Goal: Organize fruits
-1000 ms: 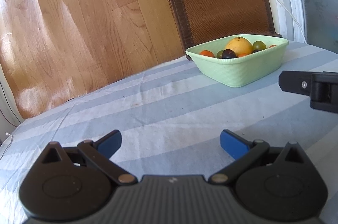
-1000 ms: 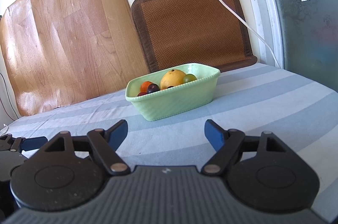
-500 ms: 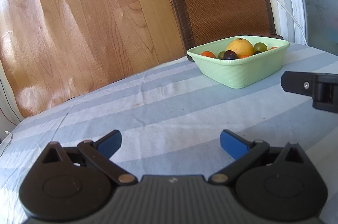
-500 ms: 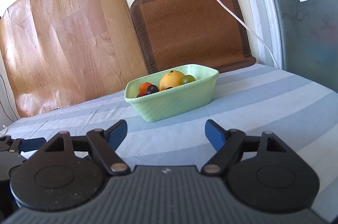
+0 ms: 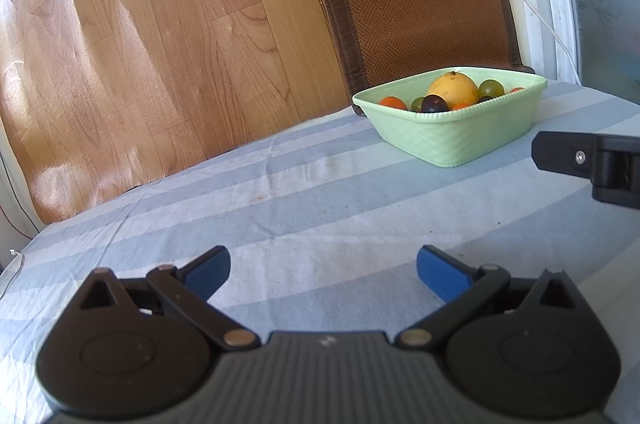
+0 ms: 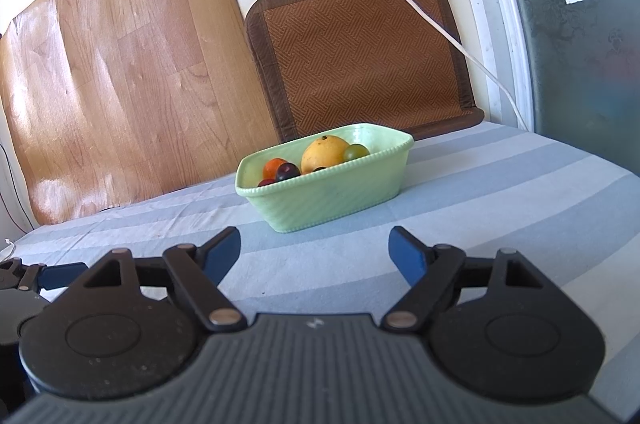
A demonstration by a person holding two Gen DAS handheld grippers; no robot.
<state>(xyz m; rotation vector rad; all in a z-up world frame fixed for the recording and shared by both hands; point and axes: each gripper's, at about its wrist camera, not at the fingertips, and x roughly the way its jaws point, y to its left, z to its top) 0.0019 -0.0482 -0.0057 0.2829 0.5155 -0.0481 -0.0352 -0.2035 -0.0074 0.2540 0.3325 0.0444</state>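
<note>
The fruit all sits in a pale green bowl (image 6: 324,198) on the striped cloth (image 5: 320,192) covering the desk, toward the back near the wall. Inside there's a big yellow-orange citrus (image 6: 325,154) in the middle, a green grape (image 6: 356,152) just to its right, a dark plum-ish one (image 6: 288,171) in front on the left and a small orange fruit (image 6: 274,166) behind that (a few more bits peek over the rim but I can't tell what they are).

The right gripper (image 6: 316,250) is near the bowl and pointed straight at it, jaws spread wide, nothing between them. The left gripper (image 5: 323,266) is off to the left and further from the bowl, jaws also wide apart and holding nothing, over bare cloth.

Behind the bowl a brown woven mat (image 6: 360,56) leans on the wall, with a wood-grain panel (image 5: 140,44) to its left and a white cable (image 6: 420,12) running down across the mat.
</note>
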